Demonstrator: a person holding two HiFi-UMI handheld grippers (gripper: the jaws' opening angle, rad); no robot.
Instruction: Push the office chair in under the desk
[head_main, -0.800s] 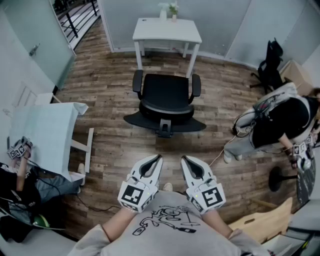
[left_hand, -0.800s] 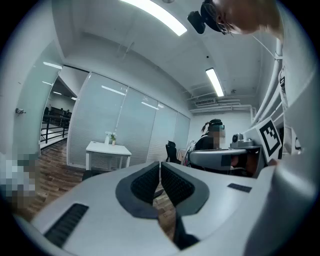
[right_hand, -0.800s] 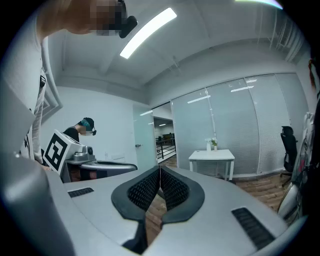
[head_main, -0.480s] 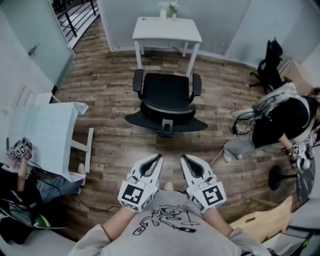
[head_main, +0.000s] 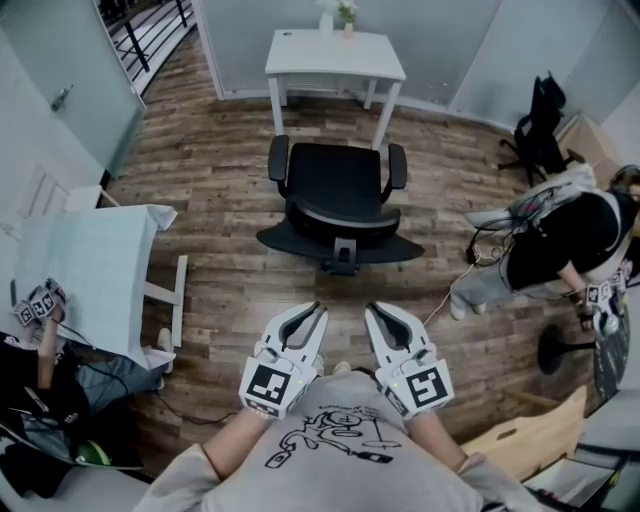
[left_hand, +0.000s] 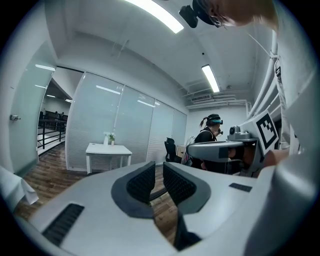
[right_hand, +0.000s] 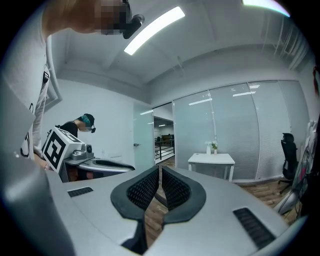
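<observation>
The black office chair (head_main: 338, 195) stands on the wood floor with its backrest toward me and its seat facing the white desk (head_main: 335, 55). The seat is outside the desk, just in front of its legs. Both grippers are held close to my chest, well short of the chair. My left gripper (head_main: 316, 310) (left_hand: 159, 172) is shut with nothing between its pads. My right gripper (head_main: 371, 310) (right_hand: 160, 175) is shut and empty too. The desk (left_hand: 107, 149) (right_hand: 211, 159) shows far off in both gripper views.
A small plant (head_main: 345, 18) stands on the desk. A person in a black top (head_main: 560, 240) bends at the right, near a second black chair (head_main: 540, 130). A table with a pale cloth (head_main: 95, 270) is at the left. A wooden board (head_main: 525, 440) lies at lower right.
The head view has shifted a little, so the chair and desk sit slightly further right in it. Both grippers stay by my chest, still shut.
</observation>
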